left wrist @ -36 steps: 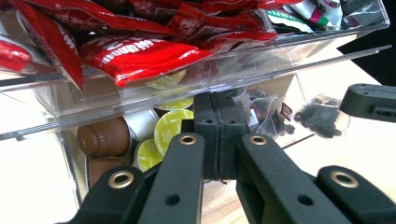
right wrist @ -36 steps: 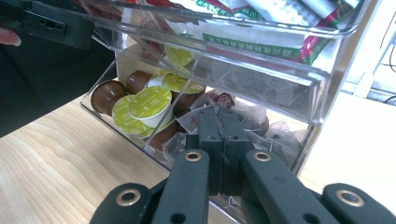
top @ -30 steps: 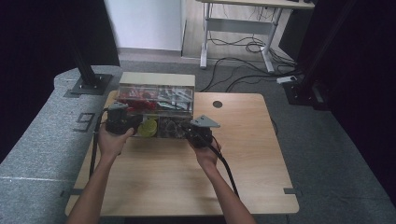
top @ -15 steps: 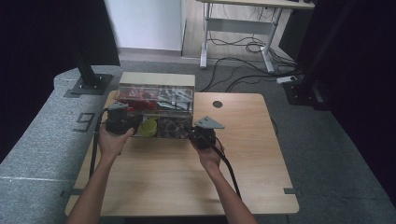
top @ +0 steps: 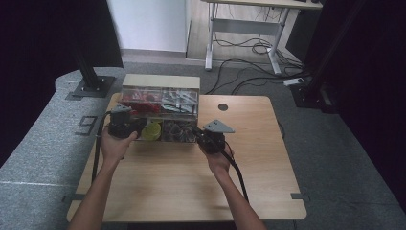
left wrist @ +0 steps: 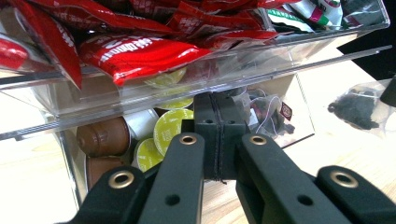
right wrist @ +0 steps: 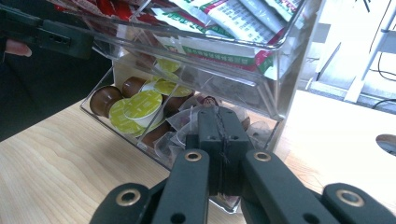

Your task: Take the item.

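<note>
A pale wooden table (top: 191,182) fills the middle of the high view, with a person's two forearms reaching in from the near edge. At the far side of the table stands a clear acrylic two-tier organiser box (top: 160,115). Its upper tier holds red foil sachets (left wrist: 135,51) on one side and white-and-green sachets (right wrist: 233,18) on the other. Its lower tier, open at the front, holds round coffee capsules with yellow-green and brown lids (right wrist: 135,105) beside small translucent tea bags on strings (left wrist: 266,109).

The left gripper (left wrist: 218,140) sits at the lower tier's mouth in front of the capsules, its two black jaws pressed together with nothing between them. The right gripper (right wrist: 219,140) is likewise closed and empty, its tips right at the tea bag compartment.

The capsules look light and rigid, with smooth rounded sides that may slip; pinching across the lid rim seems safest. The tea bags look soft, featherlight and easily torn, so a gentle pinch on a corner or the string tag would suit better than squeezing the body.
</note>
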